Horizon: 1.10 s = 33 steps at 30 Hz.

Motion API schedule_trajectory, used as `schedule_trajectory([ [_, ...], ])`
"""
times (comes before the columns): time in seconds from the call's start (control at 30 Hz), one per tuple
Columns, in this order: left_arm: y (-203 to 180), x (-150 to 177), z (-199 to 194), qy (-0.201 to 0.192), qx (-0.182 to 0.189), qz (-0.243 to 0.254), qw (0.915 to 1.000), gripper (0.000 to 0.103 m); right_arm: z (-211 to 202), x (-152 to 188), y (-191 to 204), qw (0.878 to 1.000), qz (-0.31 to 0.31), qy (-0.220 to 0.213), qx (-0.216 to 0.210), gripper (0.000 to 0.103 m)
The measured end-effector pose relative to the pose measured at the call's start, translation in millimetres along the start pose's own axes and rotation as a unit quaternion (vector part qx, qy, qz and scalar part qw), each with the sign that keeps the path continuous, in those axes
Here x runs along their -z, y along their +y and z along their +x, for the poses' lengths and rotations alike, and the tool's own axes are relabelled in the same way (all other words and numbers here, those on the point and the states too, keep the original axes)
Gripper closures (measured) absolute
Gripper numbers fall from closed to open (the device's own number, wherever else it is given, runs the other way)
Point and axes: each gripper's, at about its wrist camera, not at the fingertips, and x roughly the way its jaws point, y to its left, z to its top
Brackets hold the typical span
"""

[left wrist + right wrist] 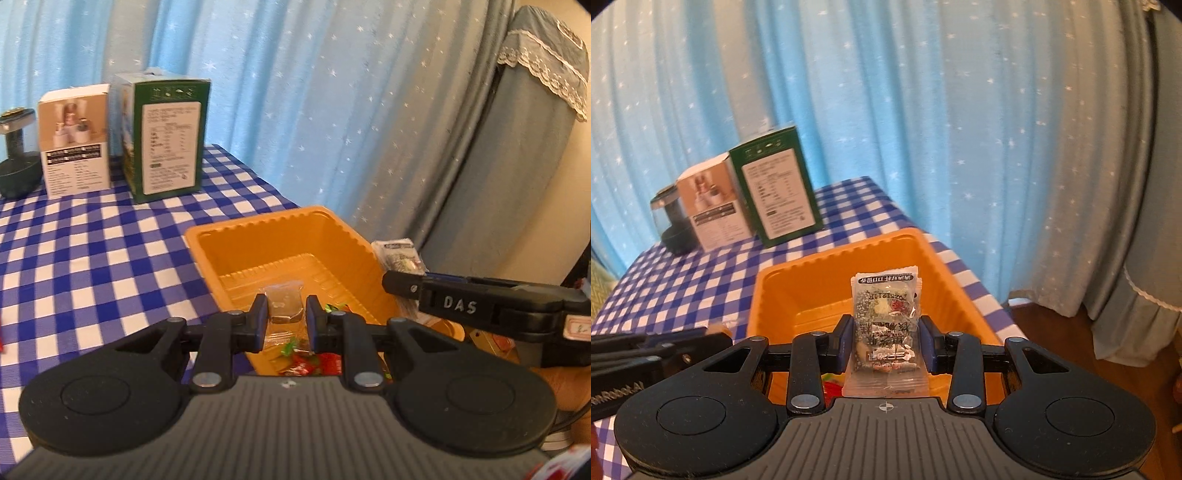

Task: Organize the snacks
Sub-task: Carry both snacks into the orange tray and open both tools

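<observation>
Snacks are going into the orange tray (236,240) on the checked cloth (92,258). Left gripper (285,317) is pinching a clear packet (283,301) low over the tray floor, probably so it drops short and lies flat beside the red sweets (317,363) already inside. Right gripper (886,338) is clamping a printed packet (886,314) upright above the tray mouth, seemingly waiting its turn. Both are holding packets by the middle, likely to stop them swinging. Boxes (162,136) are standing well behind, out of the way.
</observation>
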Motion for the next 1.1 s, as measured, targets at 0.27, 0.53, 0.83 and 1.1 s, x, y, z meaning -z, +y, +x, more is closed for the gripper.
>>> schedule_trajectory([
  [0.27, -16, 4, 14, 0.006, 0.012, 0.021, 0.9997, 0.083, -3, -1, -17, 1.0, 0.025, 0.005, 0.006, 0.065],
  [0.53, -5, 4, 14, 0.008, -0.004, 0.016, 0.9998, 0.073, -1, -2, -18, 0.999, 0.037, 0.01, 0.0, 0.065],
  [0.83, 25, 0, 0, 0.0, -0.04, -0.017, 0.9991, 0.064, 2, -1, -13, 0.999, 0.035, 0.016, -0.007, 0.065],
  [1.1, 36, -1, -7, -0.003, -0.046, -0.024, 0.9986, 0.064, 3, 0, -10, 0.999, 0.036, 0.018, -0.01, 0.065],
])
